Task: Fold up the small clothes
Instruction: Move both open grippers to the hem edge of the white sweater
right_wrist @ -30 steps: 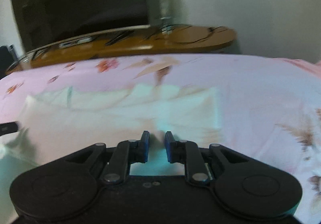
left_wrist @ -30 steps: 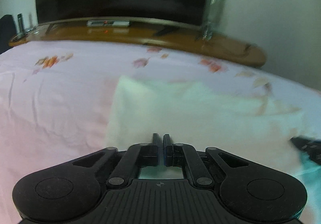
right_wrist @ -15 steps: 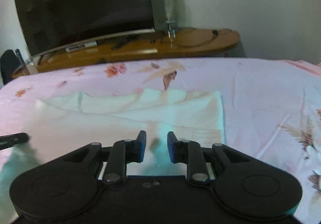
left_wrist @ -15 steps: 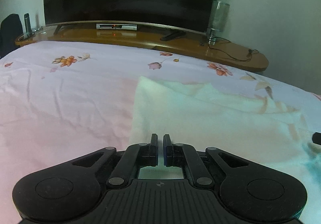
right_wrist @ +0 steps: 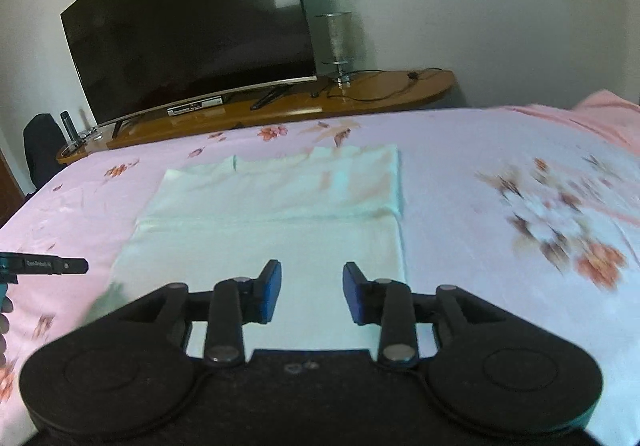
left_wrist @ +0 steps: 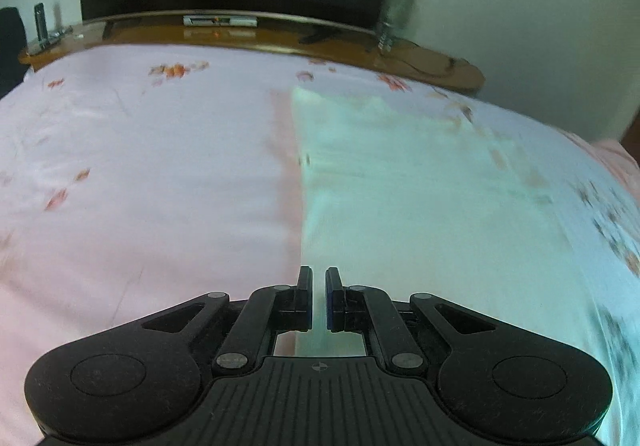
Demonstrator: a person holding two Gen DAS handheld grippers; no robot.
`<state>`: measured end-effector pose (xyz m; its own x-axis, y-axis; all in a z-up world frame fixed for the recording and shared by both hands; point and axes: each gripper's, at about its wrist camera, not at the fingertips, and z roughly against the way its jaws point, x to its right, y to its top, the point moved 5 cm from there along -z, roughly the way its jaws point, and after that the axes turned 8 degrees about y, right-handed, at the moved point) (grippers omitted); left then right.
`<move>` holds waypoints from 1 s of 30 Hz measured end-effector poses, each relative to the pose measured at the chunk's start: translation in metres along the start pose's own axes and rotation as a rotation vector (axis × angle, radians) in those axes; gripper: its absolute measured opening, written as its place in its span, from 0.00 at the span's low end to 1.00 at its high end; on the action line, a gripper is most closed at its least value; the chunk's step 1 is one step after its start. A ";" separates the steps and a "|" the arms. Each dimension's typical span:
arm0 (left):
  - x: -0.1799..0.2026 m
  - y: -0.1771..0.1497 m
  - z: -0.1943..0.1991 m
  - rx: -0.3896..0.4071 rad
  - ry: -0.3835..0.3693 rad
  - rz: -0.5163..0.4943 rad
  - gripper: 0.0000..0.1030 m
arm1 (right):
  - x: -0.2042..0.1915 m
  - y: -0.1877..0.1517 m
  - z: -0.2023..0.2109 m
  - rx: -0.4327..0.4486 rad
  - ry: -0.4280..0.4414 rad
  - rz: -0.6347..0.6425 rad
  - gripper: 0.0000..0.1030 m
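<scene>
A pale mint garment [right_wrist: 272, 214] lies flat on the pink floral bedsheet [right_wrist: 480, 150], its far part folded over toward me with a straight fold edge across the middle. My right gripper [right_wrist: 312, 270] hovers over the garment's near half. Its jaws are opening and nothing is between the blue pads. In the left wrist view the garment [left_wrist: 420, 186] fills the right side. My left gripper [left_wrist: 319, 274] is shut over its left edge, and no cloth is caught between the pads. One finger [right_wrist: 60, 266] of the left gripper shows left of the garment, apart from it.
Beyond the bed stands a long wooden stand [right_wrist: 360, 102] with a large dark TV [right_wrist: 188, 38], a set-top box [right_wrist: 194, 106] and a glass lamp [right_wrist: 338, 42]. A dark chair [right_wrist: 42, 146] stands at the far left. A person's fingers [right_wrist: 3, 326] show at the left edge.
Both grippers have pulled back and upward, away from the garment. The right jaws have widened and no longer have cloth between them. The left stays shut.
</scene>
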<state>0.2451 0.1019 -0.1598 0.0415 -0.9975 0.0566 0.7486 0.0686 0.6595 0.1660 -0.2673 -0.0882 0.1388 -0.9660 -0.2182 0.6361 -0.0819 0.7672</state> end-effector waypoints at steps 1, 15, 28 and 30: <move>-0.004 -0.012 0.009 -0.011 -0.008 -0.003 0.04 | -0.002 -0.009 0.011 -0.008 -0.009 -0.004 0.34; -0.027 -0.134 0.064 -0.190 -0.105 0.035 0.04 | -0.002 -0.130 0.087 -0.119 -0.123 -0.138 0.44; -0.029 -0.165 0.070 -0.261 -0.190 0.214 0.04 | 0.019 -0.165 0.095 -0.152 -0.159 -0.274 0.44; -0.031 -0.167 0.070 -0.271 -0.200 0.244 0.04 | 0.020 -0.167 0.094 -0.157 -0.140 -0.299 0.44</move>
<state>0.0719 0.1226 -0.2191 0.1299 -0.9282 0.3487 0.8809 0.2694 0.3890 -0.0093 -0.2957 -0.1640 -0.1692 -0.9302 -0.3257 0.7430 -0.3375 0.5780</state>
